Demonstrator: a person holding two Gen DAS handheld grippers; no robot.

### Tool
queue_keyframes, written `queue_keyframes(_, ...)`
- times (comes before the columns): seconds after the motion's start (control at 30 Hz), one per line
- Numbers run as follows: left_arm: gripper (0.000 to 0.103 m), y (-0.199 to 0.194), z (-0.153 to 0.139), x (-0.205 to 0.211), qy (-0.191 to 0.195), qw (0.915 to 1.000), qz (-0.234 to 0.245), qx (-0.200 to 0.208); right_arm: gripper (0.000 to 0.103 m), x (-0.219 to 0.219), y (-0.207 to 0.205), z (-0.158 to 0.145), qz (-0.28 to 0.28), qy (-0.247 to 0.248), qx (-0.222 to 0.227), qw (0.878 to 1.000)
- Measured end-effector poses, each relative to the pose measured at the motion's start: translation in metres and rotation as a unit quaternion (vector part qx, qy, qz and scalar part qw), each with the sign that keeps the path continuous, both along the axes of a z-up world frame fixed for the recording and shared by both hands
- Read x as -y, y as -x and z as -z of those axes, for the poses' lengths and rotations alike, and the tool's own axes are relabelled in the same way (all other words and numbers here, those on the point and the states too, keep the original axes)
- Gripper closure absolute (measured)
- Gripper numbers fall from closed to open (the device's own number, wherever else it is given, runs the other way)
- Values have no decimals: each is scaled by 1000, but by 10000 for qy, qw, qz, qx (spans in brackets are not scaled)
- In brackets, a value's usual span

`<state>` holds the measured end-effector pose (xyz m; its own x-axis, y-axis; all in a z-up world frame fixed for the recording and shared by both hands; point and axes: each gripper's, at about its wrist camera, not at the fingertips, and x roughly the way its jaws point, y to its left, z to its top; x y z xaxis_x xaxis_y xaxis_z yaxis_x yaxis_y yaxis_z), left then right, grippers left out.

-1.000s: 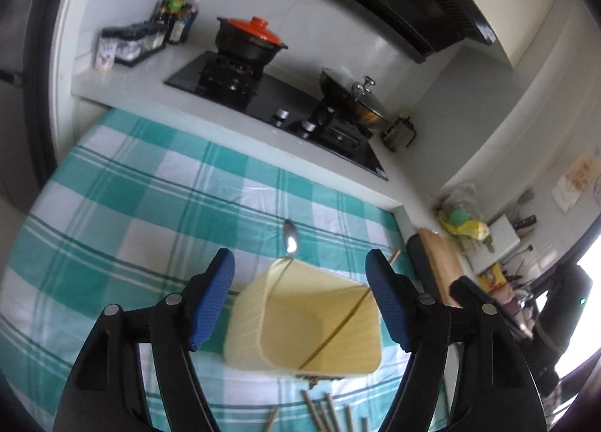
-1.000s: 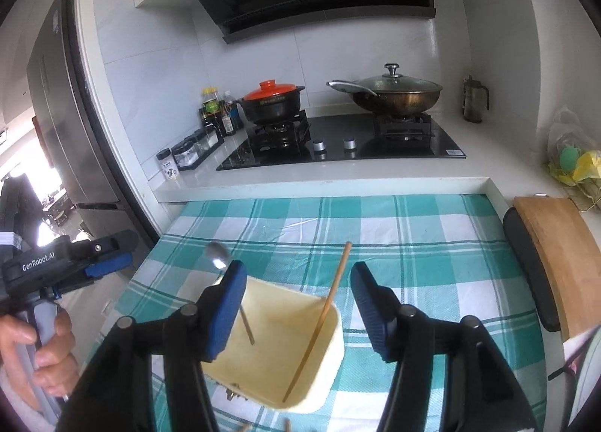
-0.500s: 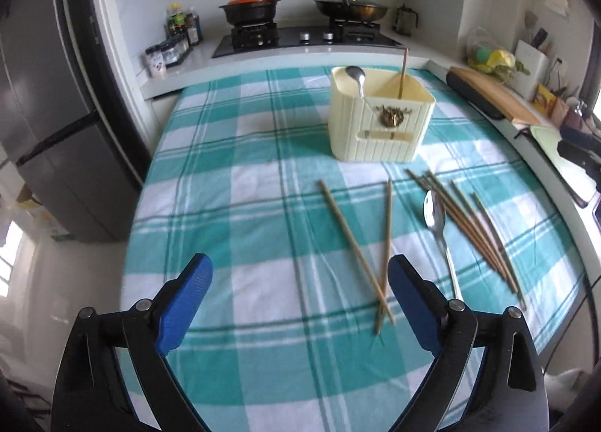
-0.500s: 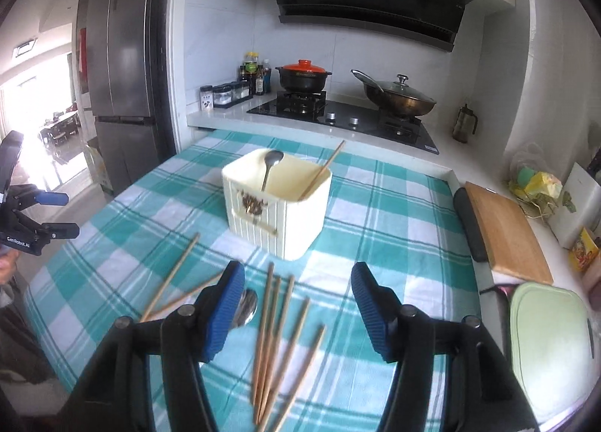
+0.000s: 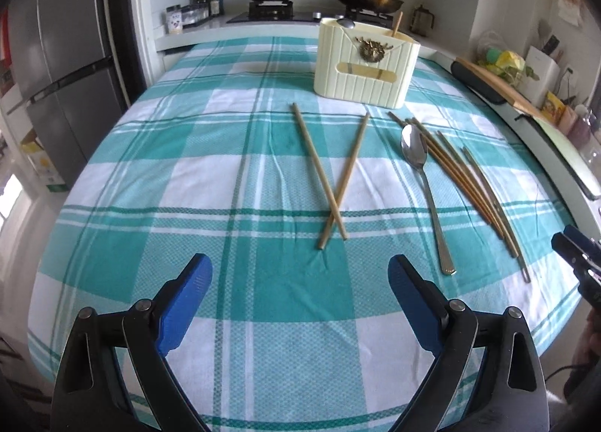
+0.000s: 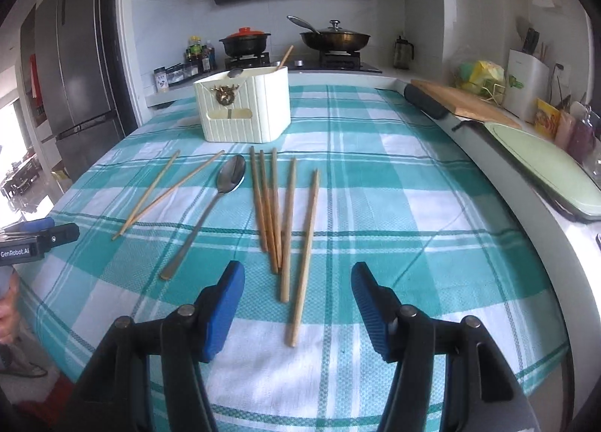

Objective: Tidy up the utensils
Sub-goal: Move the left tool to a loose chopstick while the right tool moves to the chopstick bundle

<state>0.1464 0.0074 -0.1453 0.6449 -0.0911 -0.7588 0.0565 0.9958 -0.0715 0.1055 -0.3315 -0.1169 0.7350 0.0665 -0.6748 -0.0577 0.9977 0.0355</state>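
Note:
A cream utensil holder (image 5: 366, 60) (image 6: 244, 107) stands at the far side of the checked tablecloth, with a spoon and one chopstick inside. Two crossed chopsticks (image 5: 330, 176) (image 6: 165, 191), a metal spoon (image 5: 424, 188) (image 6: 210, 210) and a bundle of several chopsticks (image 5: 469, 184) (image 6: 285, 222) lie in front of it. My left gripper (image 5: 300, 297) is open and empty above the near cloth, short of the crossed chopsticks. My right gripper (image 6: 296, 304) is open and empty, its jaws either side of the near ends of the bundle.
The table (image 5: 188, 206) is covered by a teal and white cloth. A stove with pots (image 6: 293, 41) stands behind. A cutting board (image 6: 462, 101) and a green tray (image 6: 548, 169) sit on the right counter. A fridge (image 5: 56, 56) stands left.
Both grippers have pulled back from above the holder and dropped low toward the near table edge. The loose chopsticks and spoon have come into view.

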Motion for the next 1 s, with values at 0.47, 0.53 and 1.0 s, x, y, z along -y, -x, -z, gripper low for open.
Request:
queue_keyframes(0.47,8,-2,20,2,-57,9996,-162,-214,58,11,-12,22,268,-181,-332,9989)
queue_keyframes(0.53,8,-3,21,1,-77,9996,-182,-225,63,11,-12,22,281,-155,-328,9989)
queue_keyframes(1.0,8,-11,26,1,-127,9993,-185,-284,76,10,-44,19,66,-318,-527,9981)
